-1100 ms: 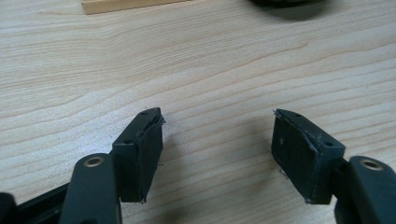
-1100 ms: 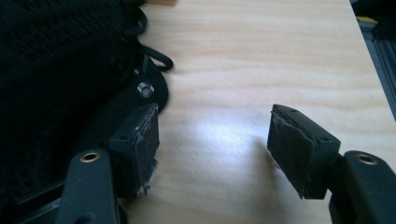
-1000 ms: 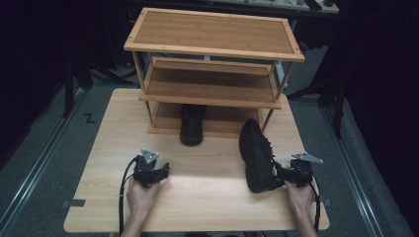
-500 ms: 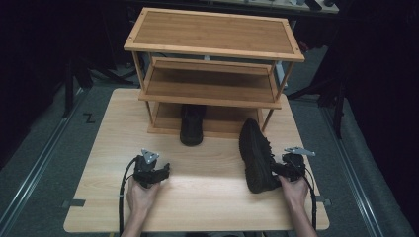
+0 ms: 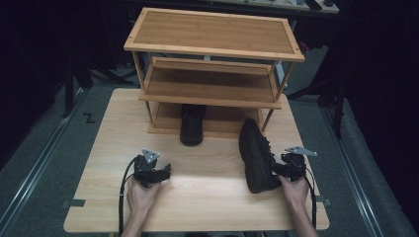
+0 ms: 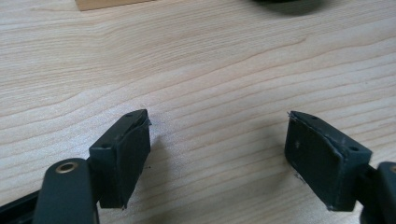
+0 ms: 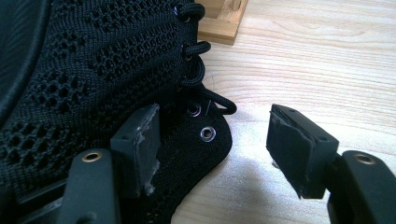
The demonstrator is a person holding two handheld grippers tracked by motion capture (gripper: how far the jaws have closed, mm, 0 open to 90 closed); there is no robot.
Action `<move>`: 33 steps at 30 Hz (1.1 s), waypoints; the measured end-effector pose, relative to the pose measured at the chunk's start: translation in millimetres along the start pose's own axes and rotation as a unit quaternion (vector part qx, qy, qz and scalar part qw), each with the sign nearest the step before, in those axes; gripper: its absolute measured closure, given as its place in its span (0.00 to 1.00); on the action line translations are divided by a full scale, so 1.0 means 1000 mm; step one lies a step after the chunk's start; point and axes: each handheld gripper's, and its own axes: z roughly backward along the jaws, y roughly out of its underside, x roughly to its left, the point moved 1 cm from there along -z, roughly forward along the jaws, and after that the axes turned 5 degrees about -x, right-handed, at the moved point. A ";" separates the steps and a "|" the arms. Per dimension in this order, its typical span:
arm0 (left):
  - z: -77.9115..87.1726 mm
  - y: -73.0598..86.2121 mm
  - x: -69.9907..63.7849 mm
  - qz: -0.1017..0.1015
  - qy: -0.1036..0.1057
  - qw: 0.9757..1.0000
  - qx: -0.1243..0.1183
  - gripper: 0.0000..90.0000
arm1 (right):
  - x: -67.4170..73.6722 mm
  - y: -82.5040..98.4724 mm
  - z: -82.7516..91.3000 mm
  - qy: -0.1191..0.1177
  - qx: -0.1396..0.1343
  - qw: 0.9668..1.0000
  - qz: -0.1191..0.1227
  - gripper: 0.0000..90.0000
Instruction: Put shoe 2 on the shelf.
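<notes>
A black mesh lace-up shoe (image 5: 256, 155) lies on its side at the right of the wooden table (image 5: 207, 197). My right gripper (image 5: 278, 171) is at its laced side, open. In the right gripper view the shoe (image 7: 93, 70) lies behind the left finger (image 7: 140, 140), its eyelet flap reaches into the gap of the gripper (image 7: 215, 116), and the right finger stands apart over bare wood. A second black shoe (image 5: 191, 126) stands on the bottom board of the wooden rack (image 5: 212, 37). My left gripper (image 5: 157, 171) (image 6: 217, 126) is low over bare table; its jaws have just been opening, with nothing between them.
The three-tier rack stands at the back middle of the table, its middle shelf (image 5: 210, 89) and top shelf bare. Dark floor and stands surround the table. Bare wood lies between the two grippers.
My right gripper has shifted a little left, closer against the lying shoe. The left hand has stayed in place.
</notes>
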 end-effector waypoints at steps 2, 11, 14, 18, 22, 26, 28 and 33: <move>0.000 0.000 0.000 -0.001 0.001 1.000 0.001 0.24 | 0.000 0.000 0.000 -0.002 0.000 1.000 0.000 0.39; 0.000 0.000 0.000 -0.001 0.003 1.000 0.003 0.22 | 0.001 -0.001 0.002 -0.005 -0.001 1.000 0.001 0.39; 0.000 0.000 0.000 -0.001 0.003 1.000 0.003 0.21 | 0.001 -0.001 0.003 -0.007 -0.003 1.000 0.001 0.39; 0.000 0.000 0.000 -0.001 0.003 1.000 0.003 0.21 | 0.002 -0.002 0.004 -0.006 -0.003 1.000 0.002 0.39; 0.000 0.000 0.000 -0.001 0.003 1.000 0.003 0.21 | 0.007 -0.007 0.007 -0.009 -0.006 1.000 0.014 0.39; 0.000 0.000 0.000 -0.001 0.003 1.000 0.003 0.21 | 0.013 -0.013 0.009 -0.014 -0.011 1.000 0.021 0.39; 0.000 0.000 0.000 -0.001 0.003 1.000 0.003 0.21 | 0.015 -0.014 0.010 -0.017 -0.013 1.000 0.022 0.39; 0.000 0.000 0.000 -0.001 0.003 1.000 0.003 0.21 | 0.020 -0.019 0.012 -0.020 -0.013 0.999 0.030 0.39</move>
